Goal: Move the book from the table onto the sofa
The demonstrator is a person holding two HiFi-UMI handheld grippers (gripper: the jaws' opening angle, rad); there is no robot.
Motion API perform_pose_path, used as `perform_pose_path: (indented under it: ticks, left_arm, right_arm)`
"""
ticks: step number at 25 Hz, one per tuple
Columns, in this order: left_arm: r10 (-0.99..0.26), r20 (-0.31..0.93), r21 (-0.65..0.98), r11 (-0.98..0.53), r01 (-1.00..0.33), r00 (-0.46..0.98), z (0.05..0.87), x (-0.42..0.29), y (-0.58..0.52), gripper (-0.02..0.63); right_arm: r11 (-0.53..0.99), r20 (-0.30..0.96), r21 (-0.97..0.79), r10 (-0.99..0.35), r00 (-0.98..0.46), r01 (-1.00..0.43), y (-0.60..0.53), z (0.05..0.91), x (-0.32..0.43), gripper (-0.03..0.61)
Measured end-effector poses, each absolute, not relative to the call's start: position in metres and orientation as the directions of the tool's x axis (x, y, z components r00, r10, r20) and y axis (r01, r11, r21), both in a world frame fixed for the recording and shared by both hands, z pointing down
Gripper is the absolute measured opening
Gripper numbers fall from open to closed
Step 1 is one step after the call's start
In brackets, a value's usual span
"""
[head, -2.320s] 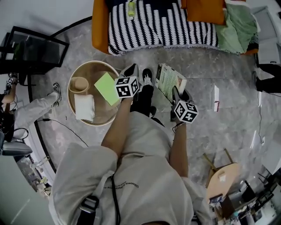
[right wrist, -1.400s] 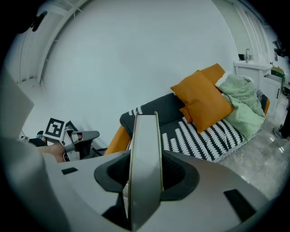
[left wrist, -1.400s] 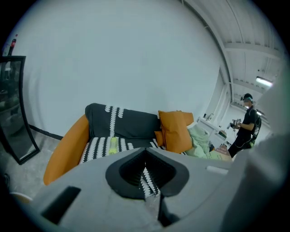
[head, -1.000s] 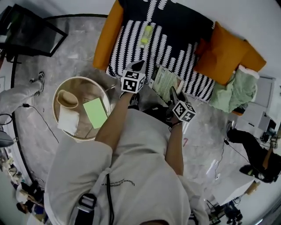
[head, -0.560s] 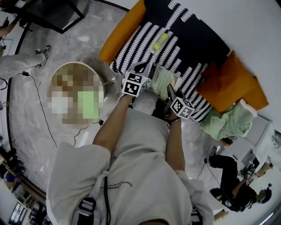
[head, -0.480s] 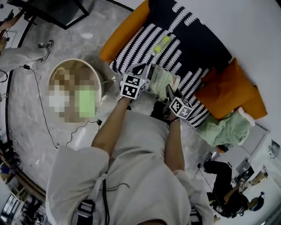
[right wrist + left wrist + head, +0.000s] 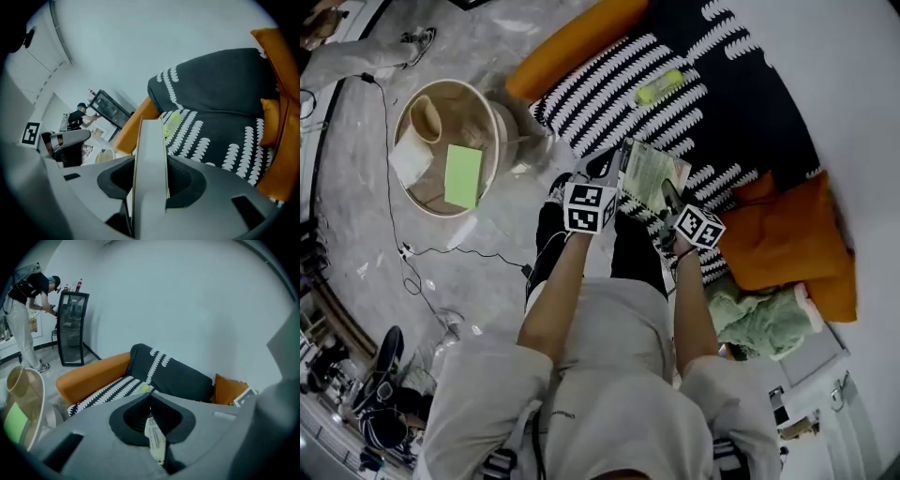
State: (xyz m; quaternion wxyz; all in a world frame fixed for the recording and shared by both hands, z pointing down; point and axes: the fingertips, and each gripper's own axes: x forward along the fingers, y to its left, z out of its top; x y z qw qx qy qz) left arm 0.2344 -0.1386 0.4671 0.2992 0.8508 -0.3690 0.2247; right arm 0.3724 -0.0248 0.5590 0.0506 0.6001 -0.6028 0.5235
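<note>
- Grey marbled floor (image 7: pixel 366 216) fills the left of the head view. An orange sofa (image 7: pixel 581 33) draped with a black-and-white striped throw (image 7: pixel 609 94) runs across the top.
- A round wooden counter (image 7: pixel 492 122) stands on the floor to the left of the sofa. It carries a bright green sheet (image 7: pixel 464 175), a tan cup (image 7: pixel 425 117) and a white folded piece (image 7: pixel 411 159).
- The book (image 7: pixel 654 171), with a pale green cover, is off the counter. It is held over the front edge of the sofa seat, above the striped throw. Whether it touches the throw cannot be told.
- The right tool (image 7: pixel 670 195) is clamped on the book's near edge. The right gripper view shows the book edge-on, pressed between both jaws.
- The left tool (image 7: pixel 602 161) sits just beside the book's left edge. Its jaws meet at the tips and grip nothing. A small white printed strip shows in the hollow behind them.
- A small yellow-green object (image 7: pixel 661 86) lies on the throw, farther back than the book.
- An orange cushion (image 7: pixel 783 239) and a crumpled green cloth (image 7: pixel 759 319) lie at the sofa's right end.
- In the left gripper view, a person (image 7: pixel 23 310) stands by a dark glass-fronted cabinet (image 7: pixel 70 329) at the far left.
</note>
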Motion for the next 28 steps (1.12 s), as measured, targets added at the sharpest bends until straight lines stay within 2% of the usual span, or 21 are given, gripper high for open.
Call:
perform_pose_path:
  ticks: [3,9,14,18,23,28]
  left_arm:
    - [-0.508,0.618,0.348,-0.508,-0.788,0.6,0.483,0.244,-0.126,0.009]
    - [-0.488,0.651,0.318,-0.52,-0.793,0.581,0.536,0.236,-0.115,0.009]
    - [-0.501,0.645,0.307,-0.521,-0.796,0.576,0.583,0.237,-0.103,0.009]
    - [-0.488,0.66,0.328,-0.498,-0.803,0.572,0.624,0.257,-0.102,0.009]
    - [-0.439,0.677,0.358,-0.506,-0.785,0.591,0.658,0.286,-0.099,0.009]
    - [-0.395,0.688,0.372,-0.528,-0.763,0.609,0.681,0.317,-0.092,0.009]
  right_arm:
    - [-0.202,0.704,-0.574,-0.616,-0.353,-0.793,-0.032,0.591,0.387,0.166]
    - [-0.082,0.701,-0.581,-0.556,-0.447,-0.81,-0.059,0.642,0.396,0.166]
    - [-0.102,0.598,-0.704,-0.617,-0.511,-0.703,-0.066,0.666,0.412,0.166]
    - [-0.141,0.557,-0.775,-0.612,-0.561,-0.617,-0.072,0.687,0.442,0.167]
    - [-0.17,0.631,-0.714,-0.577,-0.519,-0.679,-0.075,0.711,0.479,0.183]
    - [-0.135,0.738,-0.535,-0.556,-0.383,-0.834,-0.075,0.728,0.523,0.201]
